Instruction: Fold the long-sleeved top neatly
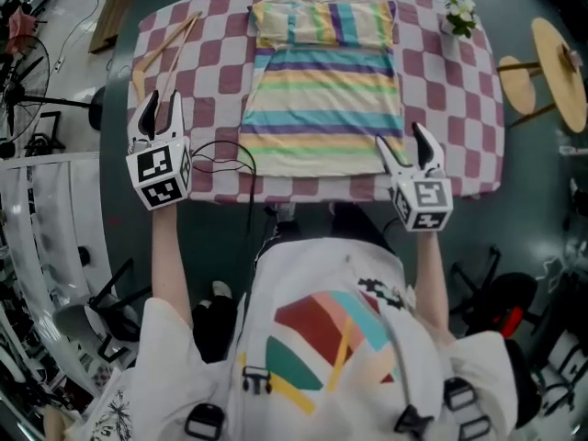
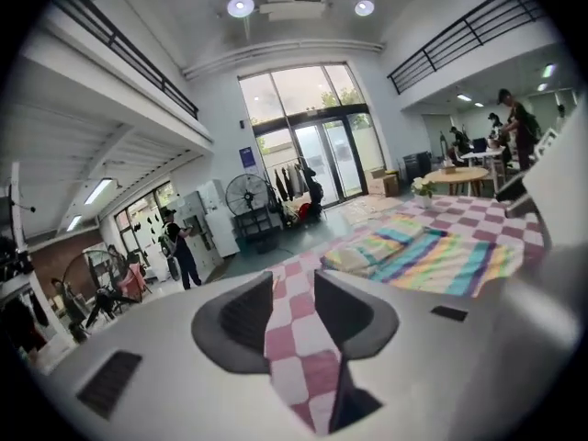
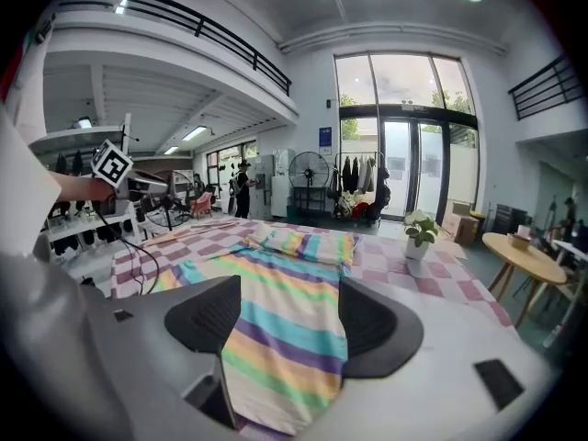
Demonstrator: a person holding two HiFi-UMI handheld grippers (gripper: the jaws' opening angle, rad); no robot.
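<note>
The long-sleeved top [image 1: 322, 99], striped in pastel yellow, teal and purple, lies flat on the checkered tablecloth [image 1: 184, 72], with its upper part folded into a band [image 1: 322, 24] at the far end. My right gripper [image 1: 404, 145] hovers at the top's near right corner, jaws open; in the right gripper view the top [image 3: 294, 310] shows below and beyond the gap [image 3: 287, 315]. My left gripper [image 1: 162, 108] is held up over the table's left edge, well away from the top. It is open [image 2: 294, 315], with only tablecloth seen through the gap and the top [image 2: 441, 255] off to its right.
A small potted plant [image 1: 459, 15] stands at the far right corner. A black cable [image 1: 225, 159] loops over the near left of the cloth. Wooden sticks [image 1: 165, 44] lie at the far left. Round wooden tables [image 1: 560, 72] stand to the right, off the table.
</note>
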